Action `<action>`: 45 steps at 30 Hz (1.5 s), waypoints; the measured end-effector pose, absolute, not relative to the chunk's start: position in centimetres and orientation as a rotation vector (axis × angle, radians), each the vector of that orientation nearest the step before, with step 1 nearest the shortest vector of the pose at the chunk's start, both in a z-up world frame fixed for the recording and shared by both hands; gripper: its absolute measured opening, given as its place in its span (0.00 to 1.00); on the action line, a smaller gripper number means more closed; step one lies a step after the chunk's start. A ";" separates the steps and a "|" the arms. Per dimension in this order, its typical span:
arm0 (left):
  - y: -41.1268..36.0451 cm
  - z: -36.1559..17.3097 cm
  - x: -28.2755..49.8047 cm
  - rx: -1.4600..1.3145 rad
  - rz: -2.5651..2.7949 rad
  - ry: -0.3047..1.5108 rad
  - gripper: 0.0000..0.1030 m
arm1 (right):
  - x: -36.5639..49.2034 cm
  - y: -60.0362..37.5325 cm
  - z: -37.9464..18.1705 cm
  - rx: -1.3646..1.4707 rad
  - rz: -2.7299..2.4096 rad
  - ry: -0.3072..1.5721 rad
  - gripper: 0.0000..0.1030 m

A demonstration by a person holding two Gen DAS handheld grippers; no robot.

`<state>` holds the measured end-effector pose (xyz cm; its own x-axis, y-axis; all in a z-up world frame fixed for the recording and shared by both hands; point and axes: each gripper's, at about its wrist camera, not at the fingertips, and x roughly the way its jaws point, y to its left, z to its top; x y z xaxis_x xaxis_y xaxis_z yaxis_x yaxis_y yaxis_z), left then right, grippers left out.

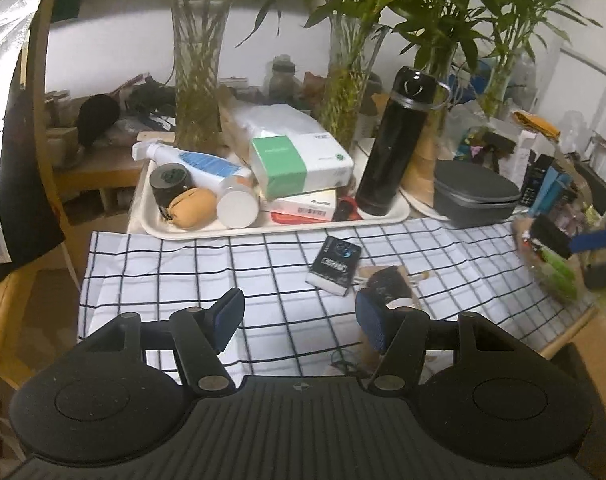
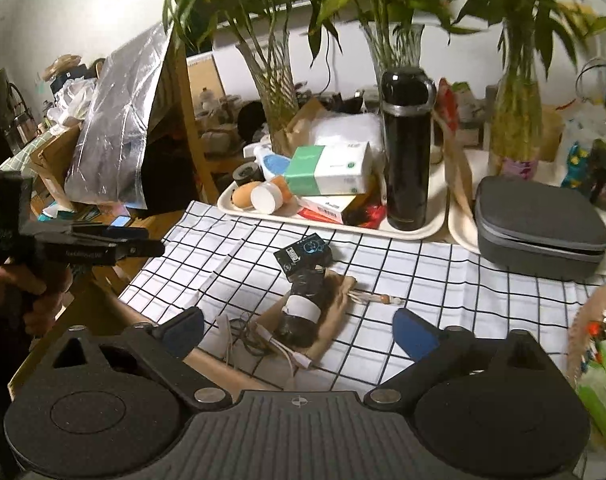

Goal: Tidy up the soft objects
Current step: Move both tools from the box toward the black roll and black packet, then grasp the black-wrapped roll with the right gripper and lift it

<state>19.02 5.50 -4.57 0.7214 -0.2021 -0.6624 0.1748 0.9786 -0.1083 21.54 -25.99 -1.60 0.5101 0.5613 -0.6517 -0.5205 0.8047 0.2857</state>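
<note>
A white cloth with a black grid (image 1: 191, 264) (image 2: 443, 280) covers the table. On it lies a dark roll with a white band (image 1: 389, 284) (image 2: 303, 306) on a brown pouch (image 2: 335, 312), with a small black packet (image 1: 335, 266) (image 2: 305, 252) just behind it. My left gripper (image 1: 301, 320) hovers open over bare cloth, the roll just beyond its right fingertip. My right gripper (image 2: 301, 332) stands wide open, short of the roll, with nothing between its pads. In the right wrist view, my left gripper (image 2: 151, 245) appears at the left, held by a hand (image 2: 35, 284).
A cream tray (image 1: 263, 228) (image 2: 343, 224) behind the cloth holds a tan soft pouch (image 1: 193, 208), a green-and-white tissue pack (image 1: 299, 164), bottles and a tall black flask (image 1: 399, 140) (image 2: 407, 148). A grey zip case (image 1: 475, 196) (image 2: 539, 228) lies to the right. Thin cables (image 2: 255, 338) lie at the cloth's near edge. Glass vases of bamboo stand behind.
</note>
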 end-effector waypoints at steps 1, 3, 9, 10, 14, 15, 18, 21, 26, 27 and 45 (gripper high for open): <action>5.6 -4.7 19.0 -0.038 -0.203 0.737 0.59 | 22.2 -25.8 -1.6 0.048 0.661 0.815 0.91; 6.1 -4.9 19.1 -0.051 -0.203 0.745 0.59 | 23.3 -25.4 -1.7 0.027 0.678 0.830 0.90; 6.4 -5.5 19.2 -0.022 -0.154 0.740 0.59 | 27.1 -22.7 -2.5 -0.022 0.713 0.949 0.82; 6.4 -5.5 19.3 -0.027 -0.154 0.740 0.59 | 27.7 -21.9 -2.7 -0.041 0.707 0.974 0.80; 7.0 -5.7 19.7 -0.096 -0.156 0.765 0.59 | 30.6 -18.7 -3.6 -0.075 0.685 1.091 0.75; 7.0 -5.7 19.7 -0.095 -0.150 0.767 0.59 | 31.2 -17.9 -4.0 -0.083 0.683 1.119 0.74; 7.0 -5.8 19.7 -0.087 -0.146 0.763 0.59 | 33.1 -15.4 -5.8 -0.102 0.672 1.222 0.68; 6.9 -5.8 19.5 -0.073 -0.143 0.763 0.59 | 34.5 -13.2 -8.1 -0.145 0.637 1.297 0.61; 7.0 -5.9 19.5 -0.069 -0.144 0.762 0.59 | 36.3 -11.4 -10.8 -0.127 0.567 1.380 0.56; 7.0 -5.9 19.5 -0.073 -0.142 0.763 0.59 | 36.6 -11.0 -11.3 -0.132 0.556 1.392 0.55; 6.9 -6.5 19.9 -0.077 -0.147 0.793 0.59 | 37.4 -10.7 -13.2 -0.096 0.511 1.452 0.45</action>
